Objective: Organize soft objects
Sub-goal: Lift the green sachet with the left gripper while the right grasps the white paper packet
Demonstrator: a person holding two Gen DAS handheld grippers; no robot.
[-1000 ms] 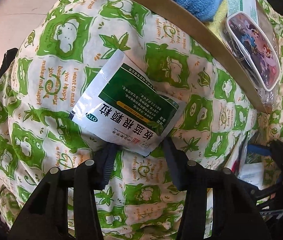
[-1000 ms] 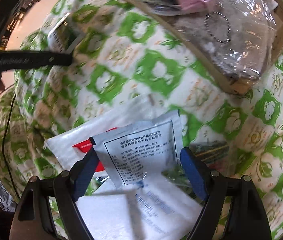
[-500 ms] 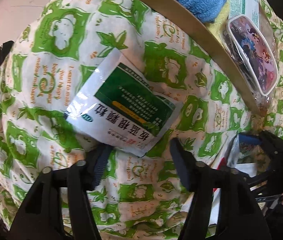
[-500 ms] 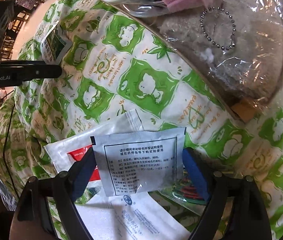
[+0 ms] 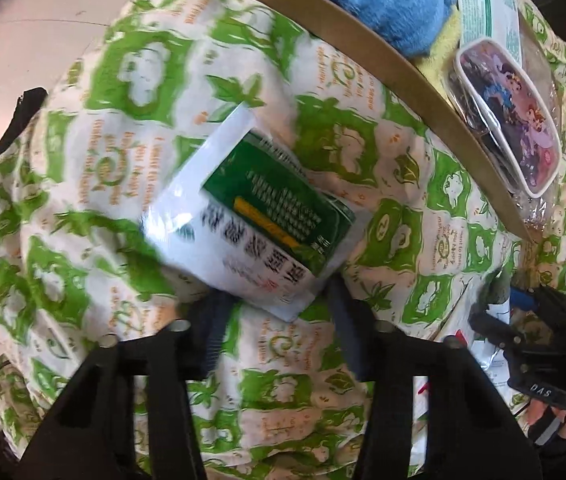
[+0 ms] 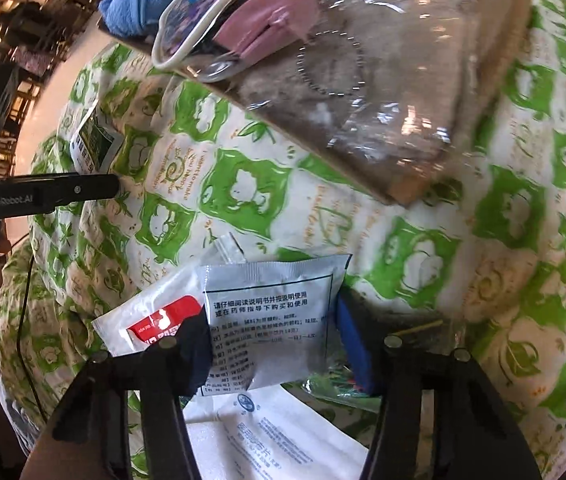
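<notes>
Green-and-white printed cloth [image 5: 131, 208] covers the whole work surface, with a cardboard tray [image 5: 363, 36] of soft goods lying on it at the far side. A second ago both pairs of jaws stood wider; now both are closing.

The left gripper [image 5: 273, 320] points steeply down at the green sachet [image 5: 251, 216], which lies flat on the cloth just short of the tray. Its near corner sits between the fingers, but I cannot tell whether the pads touch it yet, so I read this grip as not made.

The right gripper [image 6: 273, 340] has narrowed around the silver sachet [image 6: 271, 312]; its dark finger [image 6: 191, 356] overlaps the packet's left edge and the blue one sits at its right edge, so the packet looks pinched. It lies atop a red-and-white pouch [image 6: 151, 316] and a white packet [image 6: 283, 436].

My judgement: 2 pickups are starting at once, each sachet probably bound for the tray, where a blue towel [image 5: 383, 4] and cartoon pouch [image 5: 511, 116] lie.
</notes>
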